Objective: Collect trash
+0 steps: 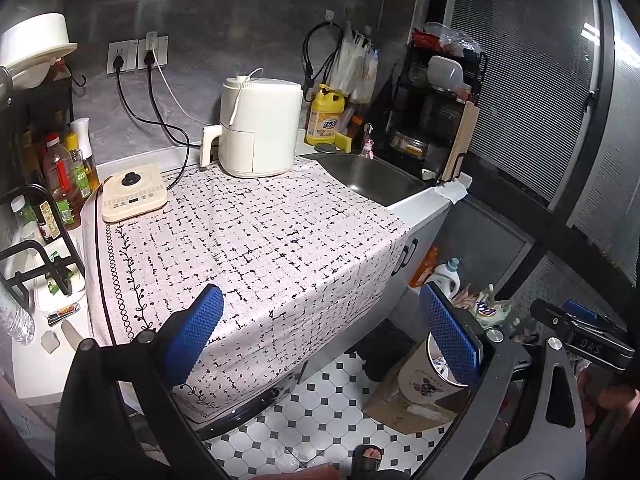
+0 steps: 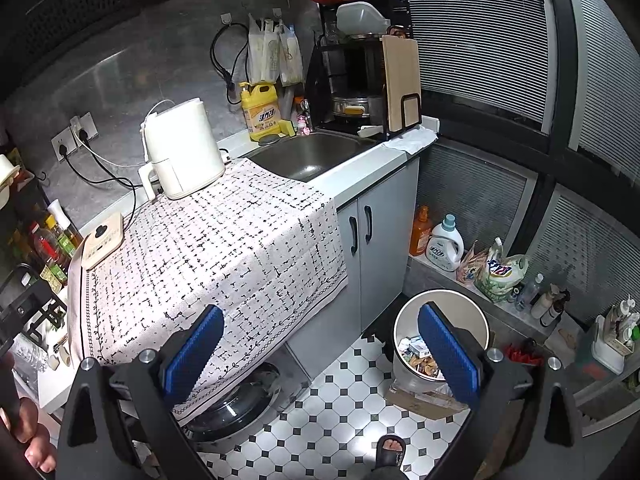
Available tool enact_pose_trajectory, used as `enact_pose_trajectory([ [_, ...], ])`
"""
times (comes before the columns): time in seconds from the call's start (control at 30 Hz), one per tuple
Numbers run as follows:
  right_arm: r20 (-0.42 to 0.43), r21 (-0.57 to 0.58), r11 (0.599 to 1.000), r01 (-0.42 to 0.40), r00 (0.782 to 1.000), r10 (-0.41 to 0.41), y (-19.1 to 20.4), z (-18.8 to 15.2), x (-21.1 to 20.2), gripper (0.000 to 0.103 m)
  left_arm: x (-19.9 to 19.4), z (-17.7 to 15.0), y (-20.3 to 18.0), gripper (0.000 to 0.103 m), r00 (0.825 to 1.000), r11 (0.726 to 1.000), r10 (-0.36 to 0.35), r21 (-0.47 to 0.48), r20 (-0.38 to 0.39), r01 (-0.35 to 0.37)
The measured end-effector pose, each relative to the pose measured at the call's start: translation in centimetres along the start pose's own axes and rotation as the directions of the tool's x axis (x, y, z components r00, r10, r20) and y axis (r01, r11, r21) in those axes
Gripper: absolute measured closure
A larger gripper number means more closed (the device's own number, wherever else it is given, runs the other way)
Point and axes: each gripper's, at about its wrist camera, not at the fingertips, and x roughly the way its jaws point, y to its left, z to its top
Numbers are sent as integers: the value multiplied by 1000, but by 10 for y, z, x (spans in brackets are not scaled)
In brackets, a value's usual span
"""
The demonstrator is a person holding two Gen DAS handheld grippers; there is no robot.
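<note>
Both grippers hang above the edge of the patterned cloth (image 2: 208, 240), fingers spread wide and holding nothing: the left gripper (image 1: 324, 336) over the cloth's corner, the right gripper (image 2: 320, 350) out over the tiled floor (image 2: 340, 396). The round trash bin (image 2: 404, 364) stands on the floor beside the grey cabinet (image 2: 380, 248), with mixed wrappers and scraps showing inside

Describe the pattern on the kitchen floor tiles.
White octagonal floor tiles with small black diamond insets at the corners; the right wrist view shows it best.
</note>
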Motion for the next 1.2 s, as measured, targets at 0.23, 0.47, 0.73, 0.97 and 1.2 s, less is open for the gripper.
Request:
enact_pose_trajectory([
  [0.23, 0, 5, 1000, 5, 1000, -5, 2, 0, -3, 8, 0, -1, 0, 6, 1000, 1000, -12, 6, -6, 12],
  [0.47, 3, -1, 1000, 7, 1000, -7, 5, -1, -5, 8, -1, -1, 2, 6, 1000, 1000, -15, 5, -3, 15],
  [0.73, 1, -7, 1000, 7, 1000, -7, 8, -2, -6, 8, -4, -2, 5, 6, 1000, 1000, -15, -2, -2, 15],
  [0.97, 0, -7, 1000, 10, 1000, -10, 11, -2, -6, 8, -4, -2, 5, 6, 1000, 1000, -16, -3, -4, 16],
  [1.2, 0, -4, 1000, 10, 1000, -10, 11, -1, -4, 8, -1, -2, 3, 6, 1000, 1000, -18, 2, -5, 18],
])
